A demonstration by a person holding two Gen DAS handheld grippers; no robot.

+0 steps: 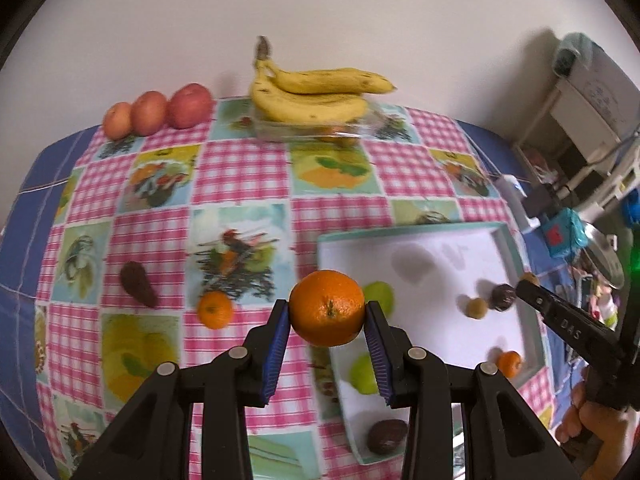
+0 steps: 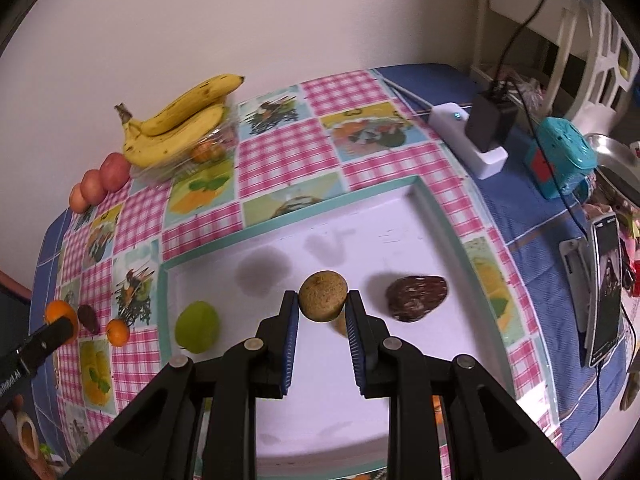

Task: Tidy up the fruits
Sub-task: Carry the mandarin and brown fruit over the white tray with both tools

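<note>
We record the left gripper (image 1: 327,312) clamped on an orange (image 1: 327,307), which sits squarely between the two blue-padded fingertips and is held up off the checked tablecloth (image 1: 240,172). Directly beyond and to the right of these tongs lies the white tray (image 1: 440,248); a green fruit (image 1: 380,296) shows just behind the held orange, a second green fruit (image 1: 364,376) shows between the fingers lower down, and a dark fruit (image 1: 386,436) lies in the tray's near corner. Left of the tongs, on the cloth, a smaller orange (image 1: 215,309) and a dark pointed fruit (image 1: 138,283) rest apart from each other. Far ahead, a banana bunch (image 1: 316,96) sits on a clear container, with three red apples (image 1: 160,112) in a row to its left. The right gripper (image 2: 322,312) is closed on a round brown fruit (image 2: 322,295), pinched at the fingertips above the tray floor (image 2: 360,232). To the right of these tongs a dark mottled fruit (image 2: 416,297) lies in the tray; to their left, a green fruit (image 2: 197,330). In the left wrist view the right gripper's finger reaches over the tray's right edge.
</note>
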